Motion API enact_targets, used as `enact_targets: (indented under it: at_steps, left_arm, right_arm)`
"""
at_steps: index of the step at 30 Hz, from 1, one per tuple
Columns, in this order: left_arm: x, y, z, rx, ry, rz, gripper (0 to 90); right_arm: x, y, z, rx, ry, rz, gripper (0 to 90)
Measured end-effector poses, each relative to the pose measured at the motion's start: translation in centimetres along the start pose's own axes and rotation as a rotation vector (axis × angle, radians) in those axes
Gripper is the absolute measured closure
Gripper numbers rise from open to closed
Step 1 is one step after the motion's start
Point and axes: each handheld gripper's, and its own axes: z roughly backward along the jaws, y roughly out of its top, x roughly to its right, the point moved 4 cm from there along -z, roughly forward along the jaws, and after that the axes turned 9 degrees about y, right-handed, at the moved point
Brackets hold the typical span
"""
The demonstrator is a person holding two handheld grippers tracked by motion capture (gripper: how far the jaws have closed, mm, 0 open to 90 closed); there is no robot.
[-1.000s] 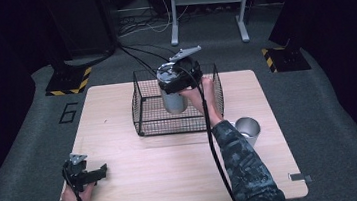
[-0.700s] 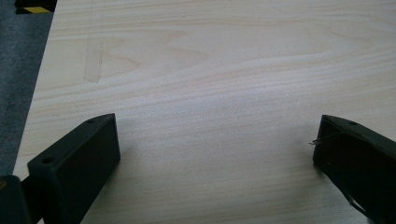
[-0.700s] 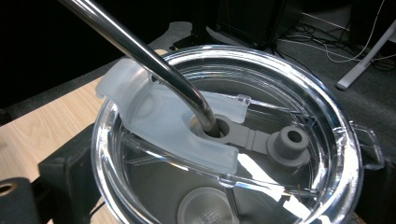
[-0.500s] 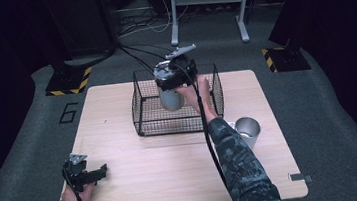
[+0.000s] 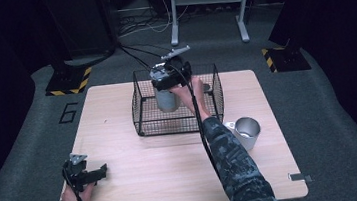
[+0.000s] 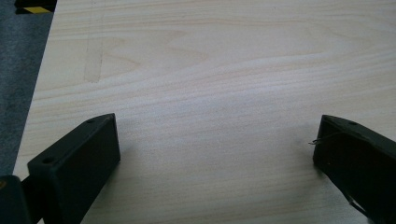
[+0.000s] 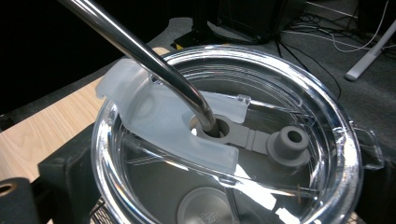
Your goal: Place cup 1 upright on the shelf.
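Steel cup (image 5: 247, 131) near table (image 5: 125, 186) edge.

Left hand-held gripper (image 5: 104, 169) agape, right hand-held gripper (image 5: 167, 97) clamped

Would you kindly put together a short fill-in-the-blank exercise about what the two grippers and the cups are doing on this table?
1. The right gripper holds a lidded tumbler over the black wire ____.
2. A metal ____ passes through the tumbler's clear lid.
3. The left gripper rests near the table's front-left corner with its jaws ____.
4. A second steel cup stands on the table, to the ____ of the basket.

Missing words: basket; straw; open; right
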Motion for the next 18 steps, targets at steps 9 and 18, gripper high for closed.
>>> enact_targets:
  at_steps: [9,18]
  left_arm:
    - [0.0,0.0,0.0,0.0,0.0,0.0,0.5]
    - [0.0,0.0,0.0,0.0,0.0,0.0,0.6]
  right_arm:
    - [-0.5,-0.4,-1.5,-0.011,0.017,-0.015,3.4]
    - [-0.6,-1.0,-3.1,-0.02,0.02,-0.029,3.4]
